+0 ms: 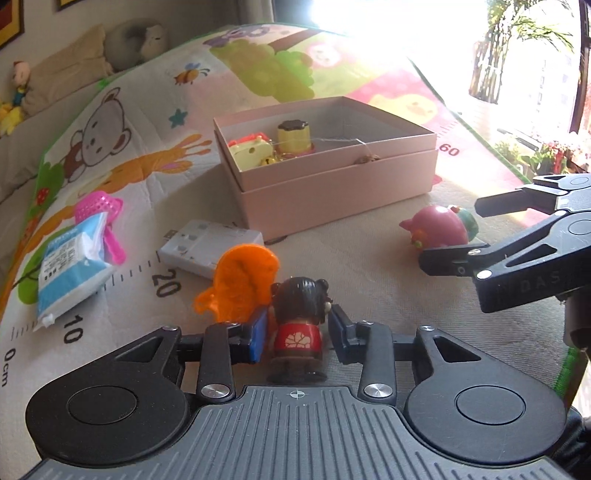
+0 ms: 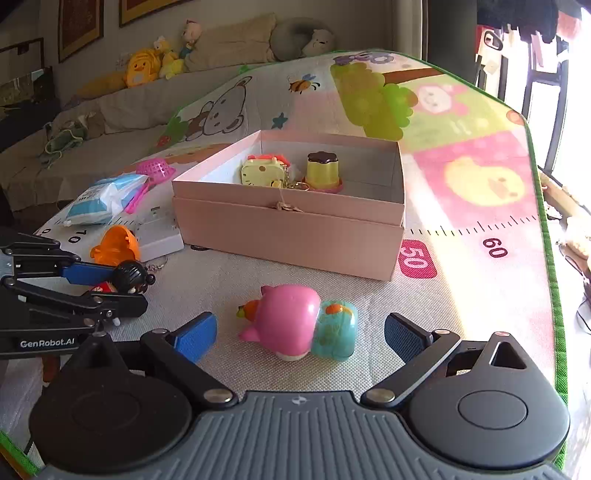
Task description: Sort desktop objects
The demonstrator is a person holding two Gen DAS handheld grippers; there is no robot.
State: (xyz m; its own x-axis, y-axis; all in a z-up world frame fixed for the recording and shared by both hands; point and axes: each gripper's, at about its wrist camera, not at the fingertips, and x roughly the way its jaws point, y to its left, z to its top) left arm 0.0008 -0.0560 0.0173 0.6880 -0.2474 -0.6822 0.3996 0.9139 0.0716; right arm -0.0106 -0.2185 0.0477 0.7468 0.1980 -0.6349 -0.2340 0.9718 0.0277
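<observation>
- A children's play mat (image 2: pixel 461 122) covers the surface, printed with a bear, a bee, a green tree, pink and yellow animal faces and a ruler scale.
- At far left stands a sofa (image 2: pixel 122 110) under a beige cover.
- Along the sofa's back sit yellow plush toys (image 2: pixel 147 68), a beige cushion (image 2: pixel 232 40) and a grey neck pillow (image 2: pixel 303 38).
- Framed pictures (image 2: pixel 79 26) hang on the wall above.
- At right, a window (image 1: pixel 535 55) lets in strong white daylight, with green plants (image 1: pixel 528 33) beside it.
</observation>
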